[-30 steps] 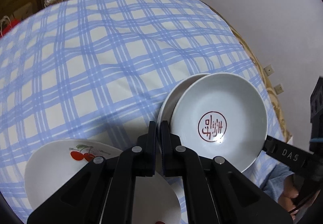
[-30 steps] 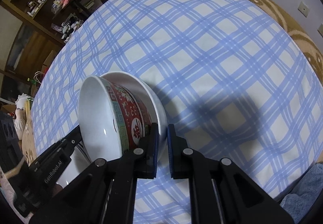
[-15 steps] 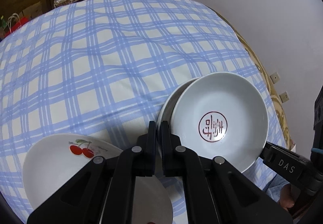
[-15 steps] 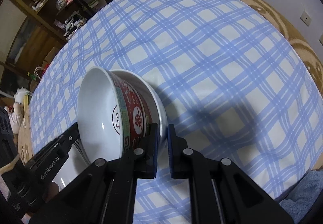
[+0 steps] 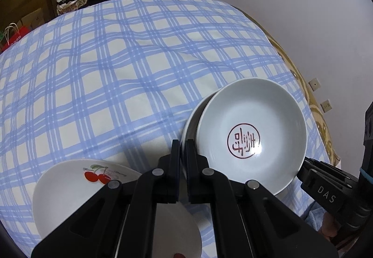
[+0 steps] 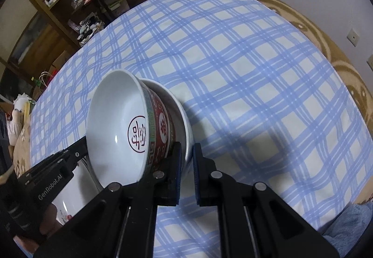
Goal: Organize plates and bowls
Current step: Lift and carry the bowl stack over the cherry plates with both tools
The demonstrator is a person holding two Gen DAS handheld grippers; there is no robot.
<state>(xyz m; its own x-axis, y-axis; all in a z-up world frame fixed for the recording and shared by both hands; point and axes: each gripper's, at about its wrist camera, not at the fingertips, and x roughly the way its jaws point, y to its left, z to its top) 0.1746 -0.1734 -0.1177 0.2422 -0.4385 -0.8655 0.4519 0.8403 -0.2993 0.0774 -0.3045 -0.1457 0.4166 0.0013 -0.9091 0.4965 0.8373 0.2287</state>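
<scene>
A red-patterned bowl (image 6: pixel 160 123), white inside with a red seal (image 5: pixel 243 141), sits tilted in a shallow white dish (image 6: pixel 184 116) above the blue checked tablecloth (image 5: pixel 116 71). My right gripper (image 6: pixel 187 155) is shut on the dish's near rim, which passes between the blue pads; in the left wrist view it comes in at the bowl's lower right (image 5: pixel 305 162). My left gripper (image 5: pixel 183 148) is shut, its tips against the dish's left edge (image 5: pixel 192 116); whether they pinch it is hidden. A white plate with cherries (image 5: pixel 70 188) lies under the left gripper.
Dark wooden shelves (image 6: pixel 53 1) crowded with small things stand beyond the table's far side. A white wall with sockets (image 5: pixel 314 84) runs along the right. A blue towel (image 6: pixel 349 223) lies off the near right corner. A hand (image 6: pixel 46 223) grips the left tool.
In the right wrist view the bowl and dish have turned, so more of the bowl's white inside and its red seal show. The left gripper has kept its place.
</scene>
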